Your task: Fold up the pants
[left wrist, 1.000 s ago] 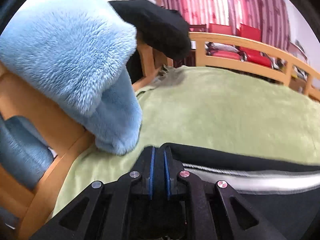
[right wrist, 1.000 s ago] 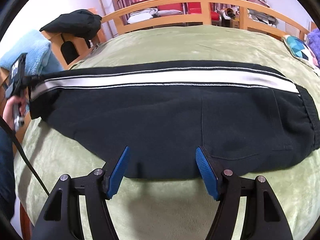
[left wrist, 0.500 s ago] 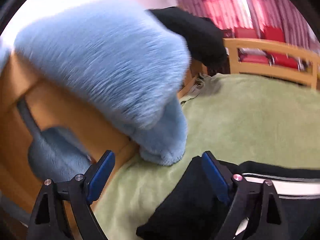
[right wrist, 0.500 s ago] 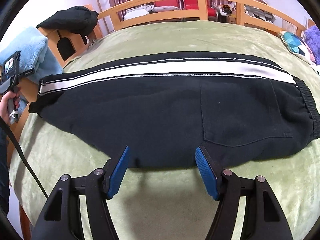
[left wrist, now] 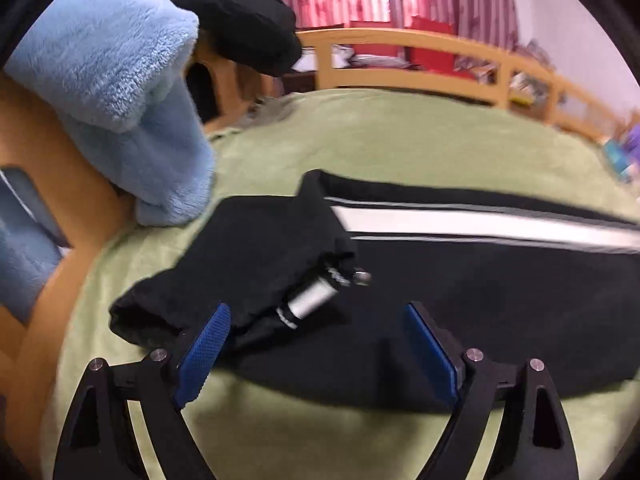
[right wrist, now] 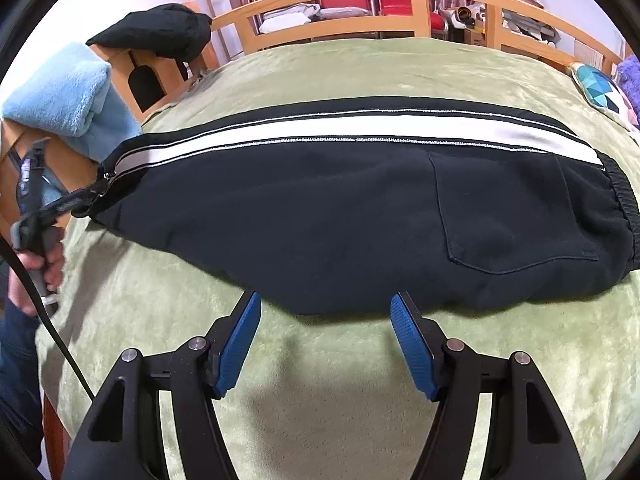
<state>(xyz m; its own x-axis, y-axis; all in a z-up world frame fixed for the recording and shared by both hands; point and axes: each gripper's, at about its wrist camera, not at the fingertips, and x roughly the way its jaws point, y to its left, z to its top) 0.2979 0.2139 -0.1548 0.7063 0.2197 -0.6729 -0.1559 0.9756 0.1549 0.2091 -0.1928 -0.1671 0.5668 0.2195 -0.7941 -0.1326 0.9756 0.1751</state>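
Pants, black with a broad white side stripe, lie stretched lengthwise across the green blanket of the bed, waistband out to the right, leg cuffs to the left near the bed's edge. Over on the left wrist view, the cuff end is bunched and turned back on itself, a silver zipper pull poking out from under the fold. Left gripper hangs just above that crumpled cuff, jaws spread wide, nothing between the blue pads. From the right wrist view you can see the person's hand wrapped round the left gripper's handle at the bed's edge. Right gripper hovers over the blanket just short of the near edge of the pants, around mid-leg, jaws wide apart too and gripping nothing. Behind the cuffs, a fluffy light-blue blanket is draped over the wooden bed frame, and a black garment sits on top of it further back. A patterned cushion rests at the far right of the bed.
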